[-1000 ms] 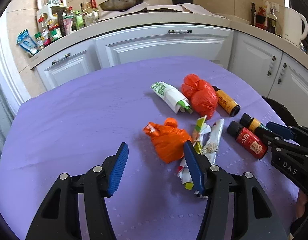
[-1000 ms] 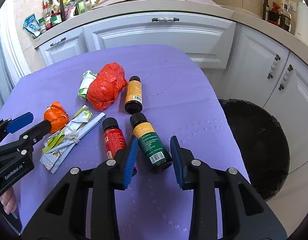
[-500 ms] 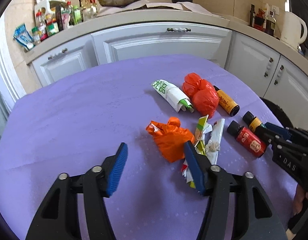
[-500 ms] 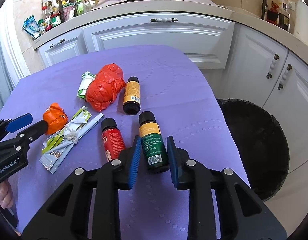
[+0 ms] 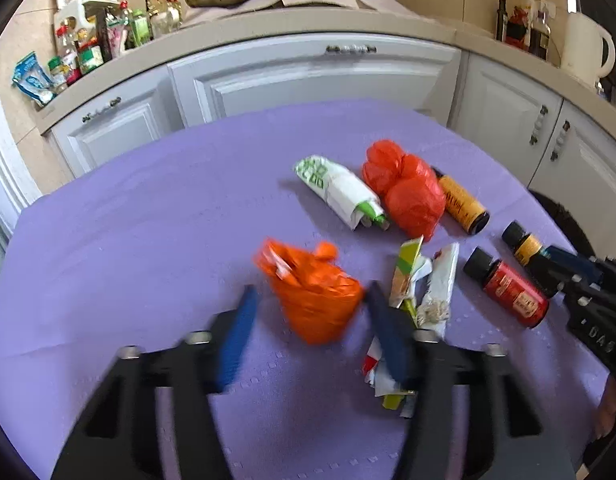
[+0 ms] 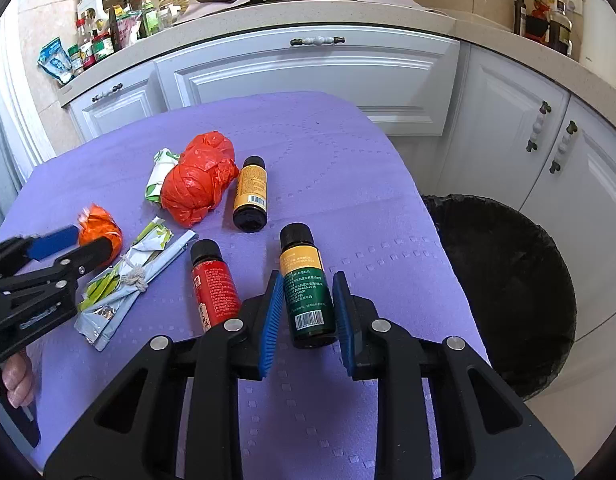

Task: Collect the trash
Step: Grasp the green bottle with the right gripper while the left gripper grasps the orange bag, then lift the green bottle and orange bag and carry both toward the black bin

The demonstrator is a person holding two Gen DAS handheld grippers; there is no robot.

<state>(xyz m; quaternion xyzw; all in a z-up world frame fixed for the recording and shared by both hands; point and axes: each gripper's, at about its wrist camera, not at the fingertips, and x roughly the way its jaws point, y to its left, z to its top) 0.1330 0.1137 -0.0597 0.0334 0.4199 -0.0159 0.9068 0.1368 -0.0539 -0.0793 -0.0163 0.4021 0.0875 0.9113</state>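
My left tool (image 5: 308,320) hung low over the purple tabletop (image 5: 148,240), its jaws apart and just then closing in on the crumpled orange bag (image 5: 314,298) that lay between them; my right-hand pad sat at the bag's edge while the other still stood off it, and motion blur kept me from telling whether any pad truly pressed. Just right of that bag lay a bundle of flat wrappers (image 5: 424,292) tied with string.

My right tool (image 6: 306,312) straddled the green bottle (image 6: 306,292) lying on the tabletop, cap pointing away from me. The jaws stood narrow on either side of its body, the left pad about touching the label and a thin gap showing at the right pad, so I could not call it clamped. Beside it on the left lay the red bottle (image 6: 212,288), and beyond those the yellow bottle (image 6: 250,194), next to a knotted red bag (image 6: 200,178) and a rolled white-and-green wrapper (image 6: 160,174).

Off the tabletop's right edge stood the black-lined bin (image 6: 508,280) on the floor, in front of white cabinets (image 6: 308,76)
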